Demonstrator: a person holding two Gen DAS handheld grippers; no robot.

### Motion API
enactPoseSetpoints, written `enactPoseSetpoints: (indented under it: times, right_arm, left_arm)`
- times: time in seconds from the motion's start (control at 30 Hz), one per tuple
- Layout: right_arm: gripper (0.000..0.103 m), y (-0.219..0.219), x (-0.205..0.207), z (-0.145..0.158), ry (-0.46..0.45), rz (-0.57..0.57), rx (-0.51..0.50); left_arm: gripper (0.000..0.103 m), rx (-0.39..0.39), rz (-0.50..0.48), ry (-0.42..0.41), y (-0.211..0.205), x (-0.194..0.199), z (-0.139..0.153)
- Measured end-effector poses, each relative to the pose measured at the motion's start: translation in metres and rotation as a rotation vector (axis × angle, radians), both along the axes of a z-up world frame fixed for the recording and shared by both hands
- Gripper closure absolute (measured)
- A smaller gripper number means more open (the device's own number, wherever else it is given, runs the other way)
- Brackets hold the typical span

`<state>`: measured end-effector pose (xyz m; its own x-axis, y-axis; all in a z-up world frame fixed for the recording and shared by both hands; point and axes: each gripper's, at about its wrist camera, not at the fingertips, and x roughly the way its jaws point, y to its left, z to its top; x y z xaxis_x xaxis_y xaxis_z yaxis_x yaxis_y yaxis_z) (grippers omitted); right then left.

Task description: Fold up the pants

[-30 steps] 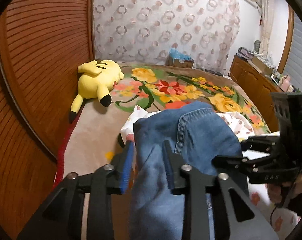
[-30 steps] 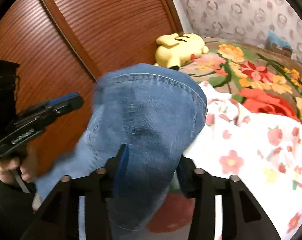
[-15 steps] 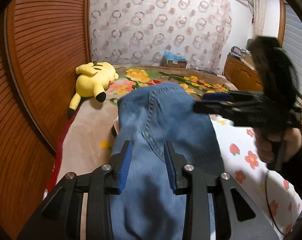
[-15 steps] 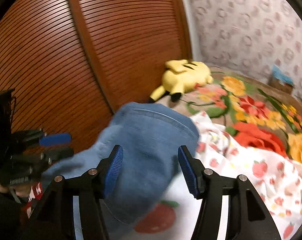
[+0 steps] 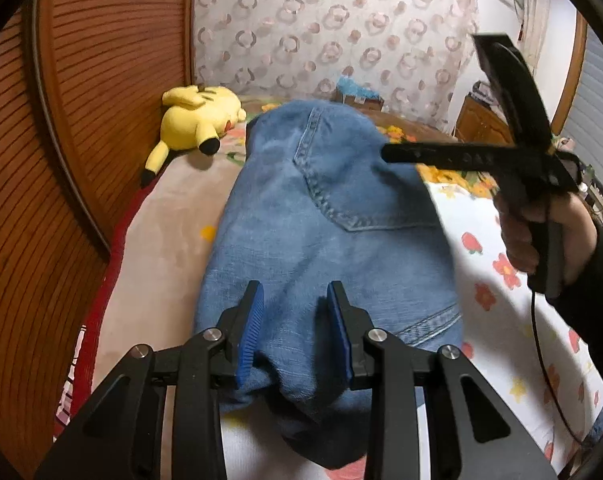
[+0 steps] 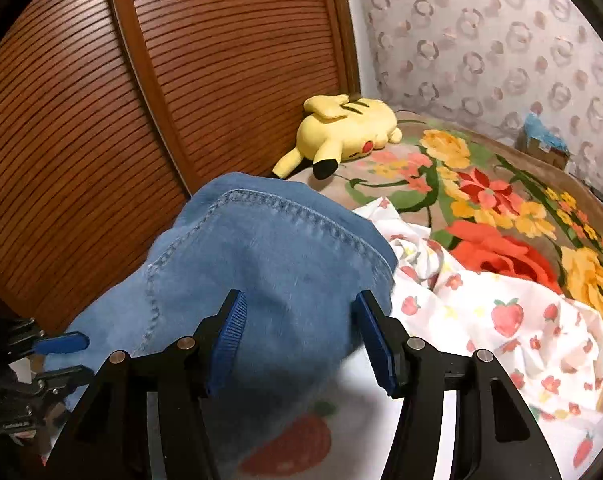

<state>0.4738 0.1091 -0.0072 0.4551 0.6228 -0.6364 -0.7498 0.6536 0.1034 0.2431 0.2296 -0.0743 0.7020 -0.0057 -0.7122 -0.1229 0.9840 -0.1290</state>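
Blue jeans [image 5: 321, 208] lie folded on the bed, back pocket up. My left gripper [image 5: 295, 296] is shut on a thick fold at their near end; denim fills the gap between its blue pads. The right wrist view shows that left gripper [image 6: 86, 358] at the far left, clamped on the edge of the jeans [image 6: 269, 256]. My right gripper [image 6: 299, 300] stands open above the denim with nothing pressed between its pads. In the left wrist view, the right gripper [image 5: 389, 155] hovers over the jeans' right side, carried by a hand [image 5: 541, 232].
A white strawberry-print sheet [image 6: 501, 320] covers the near bed, over a floral blanket [image 6: 481, 196]. A yellow plush toy [image 5: 197, 120] lies by the slatted wooden doors [image 5: 81, 120] on the left. A box [image 5: 359, 94] sits at the far wall.
The right gripper let go of the jeans, opened wider and lifted away. The left gripper carried its end along and the jeans settled flatter onto the bed.
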Motion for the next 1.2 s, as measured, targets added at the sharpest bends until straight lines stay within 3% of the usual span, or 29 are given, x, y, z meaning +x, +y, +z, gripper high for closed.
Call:
enactPoseSetpoints:
  times: [0.2,0.23,0.27,0.33,0.83,1.2]
  right_arm:
    - [0.043,-0.036,-0.066,0.025,-0.040,-0.014,0.053]
    - [0.043,-0.044,-0.076,0.029,-0.053,-0.015,0.065]
    - [0.043,-0.050,-0.086,0.031,-0.066,-0.016,0.075]
    - [0.043,-0.064,-0.103,0.036,-0.087,-0.015,0.091]
    - [0.041,-0.174,-0.220,0.064,-0.242,-0.112,0.161]
    - [0.036,-0.242,-0.318,0.068,-0.349,-0.238,0.175]
  left_arm:
    - [0.051,0.016,-0.017,-0.061,-0.015,-0.013,0.021]
    - [0.045,0.019,-0.021,-0.077,-0.019,-0.017,0.027]
    - [0.032,0.019,-0.024,-0.090,-0.022,-0.021,0.033]
    - [0.023,0.025,-0.029,-0.119,-0.029,-0.026,0.042]
    - [0.022,0.125,-0.101,-0.294,-0.112,-0.076,0.112]
    - [0.022,0.082,-0.133,-0.358,-0.161,-0.112,0.132]
